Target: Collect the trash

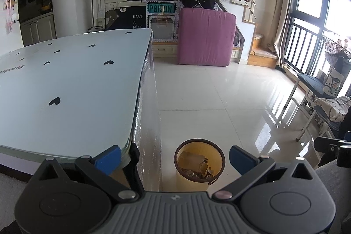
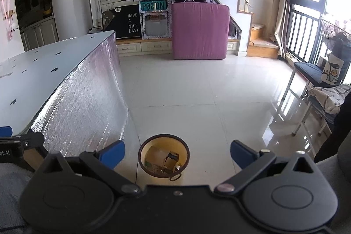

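Left wrist view, both grippers level, fingers (image 1: 242, 159) apart, above bin (image 1: 199, 162) of trash

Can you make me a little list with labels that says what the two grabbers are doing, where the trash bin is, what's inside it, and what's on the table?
left gripper: open, holding nothing
right gripper: open, holding nothing
trash bin: yellow with a dark rim, on the floor beside the table
in the bin: cardboard pieces and small scraps
table: pale top with black heart shapes; no trash seen on the visible part
floor: shiny white tiles, no trash visible
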The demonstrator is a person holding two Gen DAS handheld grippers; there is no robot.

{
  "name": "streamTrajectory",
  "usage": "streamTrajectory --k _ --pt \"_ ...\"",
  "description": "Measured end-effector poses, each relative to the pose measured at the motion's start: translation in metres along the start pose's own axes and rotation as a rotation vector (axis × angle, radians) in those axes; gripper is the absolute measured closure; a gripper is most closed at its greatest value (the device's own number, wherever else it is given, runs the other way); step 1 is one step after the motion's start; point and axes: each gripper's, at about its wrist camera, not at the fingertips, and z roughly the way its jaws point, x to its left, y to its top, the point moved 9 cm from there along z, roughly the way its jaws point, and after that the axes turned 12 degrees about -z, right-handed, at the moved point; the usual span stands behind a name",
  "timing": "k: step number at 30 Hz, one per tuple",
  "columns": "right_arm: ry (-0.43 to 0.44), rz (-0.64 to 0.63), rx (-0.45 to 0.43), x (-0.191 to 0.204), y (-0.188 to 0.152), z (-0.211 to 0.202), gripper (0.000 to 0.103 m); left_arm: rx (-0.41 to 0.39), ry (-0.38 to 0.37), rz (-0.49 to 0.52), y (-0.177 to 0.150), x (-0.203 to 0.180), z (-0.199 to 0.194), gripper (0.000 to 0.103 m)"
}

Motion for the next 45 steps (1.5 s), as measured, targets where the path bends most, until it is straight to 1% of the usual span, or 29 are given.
streamTrajectory --k 16,45 --pt "-0.010 -0.004 -0.003 0.0014 -0.0074 -0.0046 0.000 -0.007 0.003 -0.002 -0.0008 -0.0013 -0.0029 0.000" --pt "-0.006 0.000 -0.003 0.0036 -0.0076 -0.0028 0.000 -0.010 0.013 0.004 -0.0019 0.0027 -0.0026 0.000"
